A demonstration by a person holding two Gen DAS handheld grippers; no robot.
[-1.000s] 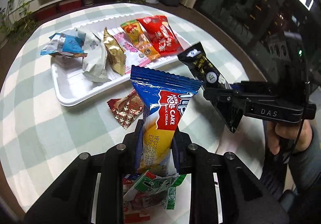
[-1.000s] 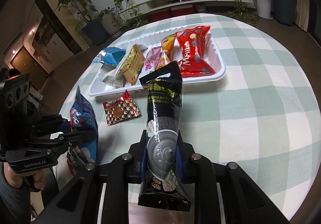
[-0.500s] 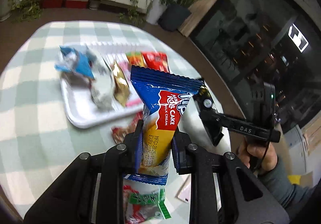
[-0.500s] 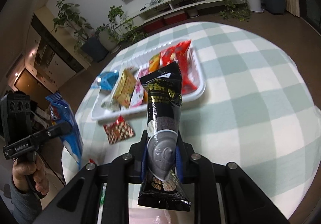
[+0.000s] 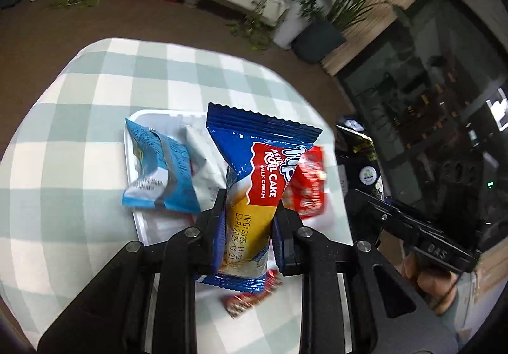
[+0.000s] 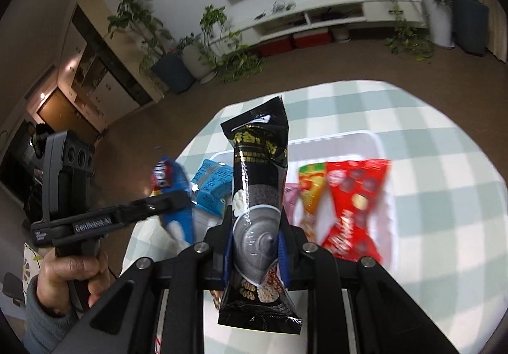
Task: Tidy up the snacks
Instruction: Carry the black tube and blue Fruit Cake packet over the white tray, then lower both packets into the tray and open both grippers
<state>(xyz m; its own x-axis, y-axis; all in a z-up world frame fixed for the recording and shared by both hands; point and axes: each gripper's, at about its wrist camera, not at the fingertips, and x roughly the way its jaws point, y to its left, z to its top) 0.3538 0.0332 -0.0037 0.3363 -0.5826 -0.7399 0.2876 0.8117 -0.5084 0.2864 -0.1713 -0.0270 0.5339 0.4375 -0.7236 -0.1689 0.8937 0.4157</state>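
Note:
My left gripper (image 5: 249, 211) is shut on a blue roll cake packet (image 5: 254, 182) and holds it upright, high above the white tray (image 5: 139, 220). My right gripper (image 6: 255, 227) is shut on a black snack packet (image 6: 258, 192), also upright and raised over the table. In the tray lie a light blue packet (image 5: 162, 173), a white packet (image 5: 200, 157), an orange packet (image 6: 312, 195) and a red packet (image 6: 352, 211). A small red patterned packet (image 5: 250, 300) lies on the tablecloth near the tray. Each gripper shows in the other's view, the right one (image 5: 374, 182) and the left one (image 6: 171, 205).
The round table has a green and white checked cloth (image 5: 79, 132). Around it are brown floor, potted plants (image 6: 203, 46), a low white TV shelf (image 6: 317, 21) and a dark window wall (image 5: 444, 116) to the right.
Both grippers have risen well above the table with their packets, so the tray and table look smaller and lower. The jaws stayed shut.

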